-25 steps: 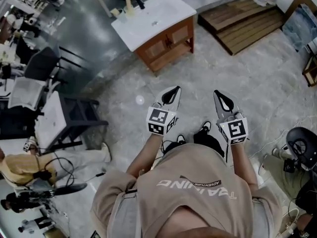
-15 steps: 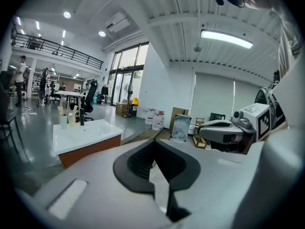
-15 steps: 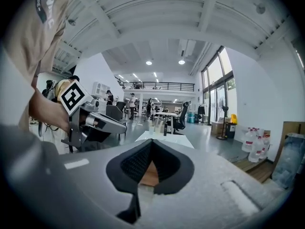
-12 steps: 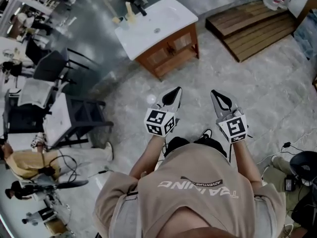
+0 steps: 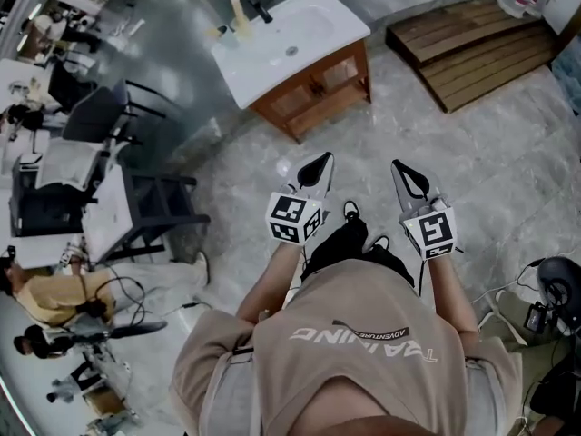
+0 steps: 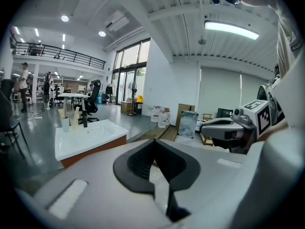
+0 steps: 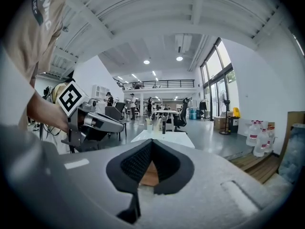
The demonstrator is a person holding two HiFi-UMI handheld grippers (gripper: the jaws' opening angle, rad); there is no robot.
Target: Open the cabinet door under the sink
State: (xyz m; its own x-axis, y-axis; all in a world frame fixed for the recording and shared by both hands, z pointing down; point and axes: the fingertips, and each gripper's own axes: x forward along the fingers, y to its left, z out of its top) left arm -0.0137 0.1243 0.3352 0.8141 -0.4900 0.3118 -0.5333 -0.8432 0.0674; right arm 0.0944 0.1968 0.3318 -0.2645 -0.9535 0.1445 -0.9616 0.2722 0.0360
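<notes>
Since a second ago we have walked a little forward over the grey floor. One dark shoe is now stepped out in front of us. The wooden platform at the far right has slid toward the right edge of the head view.

The sink cabinet, with its white basin top, stands far from us and slightly to the left. It has come only a little nearer and is still well apart from both grippers. Its two brown doors face us and look closed, with small dark handles between them, too small to describe more.

The left gripper and the right gripper are carried side by side as before, pointing toward the cabinet. In the left gripper view the jaws meet at the tips with nothing between them, and the sink is seen to the left, beyond them. In the right gripper view the jaws are also together and empty, and the sink lies straight ahead.

We judge that we are still in the approach. Nothing of the opening is done, and we must come closer, go lower and open one gripper for a handle.
</notes>
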